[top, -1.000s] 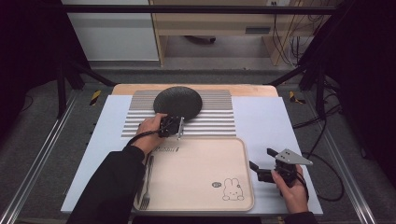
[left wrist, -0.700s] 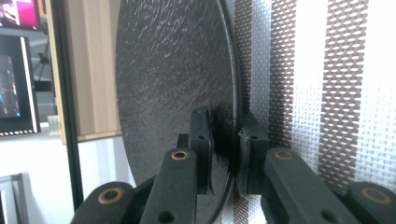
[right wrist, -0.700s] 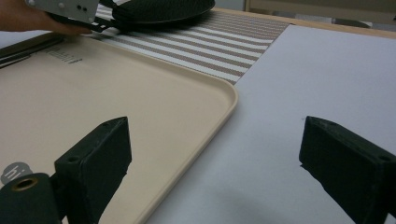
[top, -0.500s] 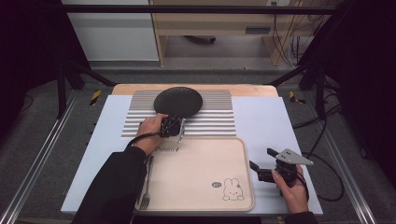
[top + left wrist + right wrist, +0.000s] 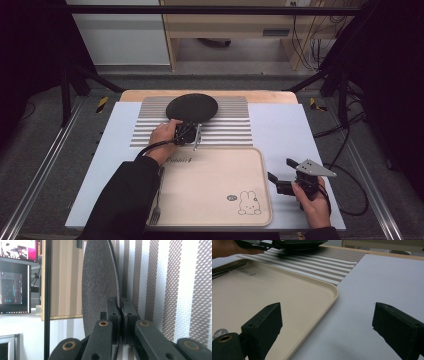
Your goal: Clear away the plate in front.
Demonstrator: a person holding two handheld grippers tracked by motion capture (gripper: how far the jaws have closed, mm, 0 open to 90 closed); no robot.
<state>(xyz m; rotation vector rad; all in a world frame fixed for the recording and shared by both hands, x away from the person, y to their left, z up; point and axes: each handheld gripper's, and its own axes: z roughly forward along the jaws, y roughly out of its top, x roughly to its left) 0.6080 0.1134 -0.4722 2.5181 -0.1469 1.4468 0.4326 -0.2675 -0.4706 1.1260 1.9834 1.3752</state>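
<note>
Two jaws of the left gripper [image 5: 192, 134] pinch the round black plate's [image 5: 192, 107] near rim on the striped mat [image 5: 227, 131]; lift it level. Right gripper [image 5: 278, 181] gapes beside the beige tray [image 5: 210, 200].

I am seeing a black long sleeve [image 5: 125, 200], black two-jaw grippers with brass pivot pins [image 5: 103, 323], black trailing cables [image 5: 150, 147], and a grey triangular plate [image 5: 315, 167].

The beige tray [image 5: 210, 187] carries small dark lettering near its far-left corner and a round mark beside its rabbit drawing [image 5: 248, 202]; neither is legible.
</note>
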